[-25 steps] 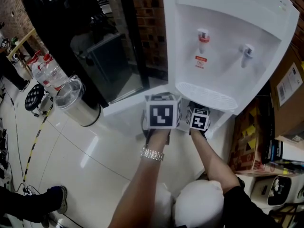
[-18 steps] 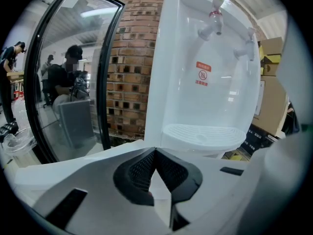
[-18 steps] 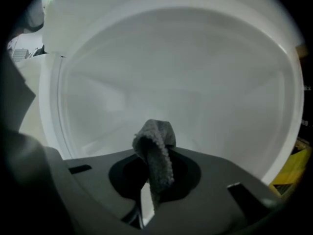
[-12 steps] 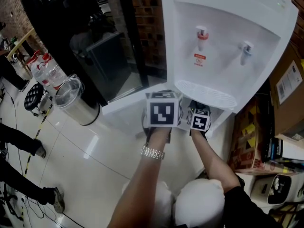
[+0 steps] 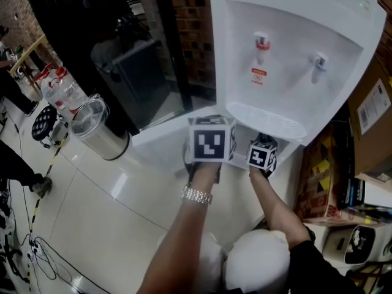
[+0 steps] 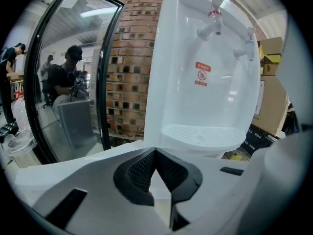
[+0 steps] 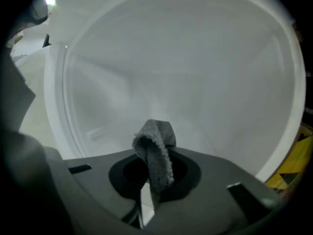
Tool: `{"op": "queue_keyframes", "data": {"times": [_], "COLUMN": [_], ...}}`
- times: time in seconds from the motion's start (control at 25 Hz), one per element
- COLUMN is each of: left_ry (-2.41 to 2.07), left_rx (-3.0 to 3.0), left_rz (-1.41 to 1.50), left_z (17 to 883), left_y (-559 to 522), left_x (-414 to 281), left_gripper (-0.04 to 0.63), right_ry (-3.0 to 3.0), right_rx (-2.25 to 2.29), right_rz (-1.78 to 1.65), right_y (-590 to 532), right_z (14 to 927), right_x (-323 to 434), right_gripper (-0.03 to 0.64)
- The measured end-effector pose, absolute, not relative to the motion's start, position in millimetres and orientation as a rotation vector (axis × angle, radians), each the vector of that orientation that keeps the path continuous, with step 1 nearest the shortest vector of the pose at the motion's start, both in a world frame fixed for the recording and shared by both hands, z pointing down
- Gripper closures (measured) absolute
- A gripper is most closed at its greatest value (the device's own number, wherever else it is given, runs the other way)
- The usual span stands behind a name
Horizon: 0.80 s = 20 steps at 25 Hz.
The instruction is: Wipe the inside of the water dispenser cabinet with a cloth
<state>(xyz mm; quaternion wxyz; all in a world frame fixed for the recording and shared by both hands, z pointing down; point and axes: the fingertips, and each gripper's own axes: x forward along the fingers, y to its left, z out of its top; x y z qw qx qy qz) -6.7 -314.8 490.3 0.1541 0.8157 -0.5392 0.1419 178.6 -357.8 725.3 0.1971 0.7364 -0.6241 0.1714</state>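
The white water dispenser (image 5: 294,60) stands ahead, and its lower cabinet door (image 5: 156,146) swings open to the left. In the head view only the marker cubes show: my left gripper (image 5: 211,141) is at the cabinet mouth and my right gripper (image 5: 262,155) is beside it under the drip tray (image 5: 266,122). In the right gripper view my right gripper (image 7: 154,168) is shut on a grey cloth (image 7: 157,148), which sticks up before the white cabinet wall (image 7: 186,72). My left gripper (image 6: 155,153) is shut with nothing seen in it and points at the dispenser front (image 6: 205,82).
A steel bin (image 5: 98,130) and water bottles (image 5: 60,90) stand on the tiled floor at left. A black-framed glass door (image 5: 122,60) is behind them. Cardboard boxes (image 5: 373,115) crowd the dispenser's right side. A person's foot (image 5: 40,185) and cables lie at far left.
My right gripper has shifted slightly right and toward me. The left gripper has stayed put. The bystander's feet at the left have moved.
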Motion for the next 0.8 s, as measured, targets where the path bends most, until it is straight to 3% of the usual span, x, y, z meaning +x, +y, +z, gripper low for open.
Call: {"op": "queue_keyframes", "data": {"times": [0.36,0.8], "left_ry": [-1.53,-1.51], "left_rx": [2.335,2.35], "left_rz": [0.383,0.363], "left_z": [488,485], "left_y": [-314,-316], "left_x": [-3,7], "left_gripper": [0.594,0.594], "right_ry": [-2.137,-1.771], "right_rx": [1.824,2.04], "right_rz": [0.605,0.498], "right_y": [-365,-350], "right_z": [735,722], "right_x": [118,180], "right_gripper": [0.595,0.595]}}
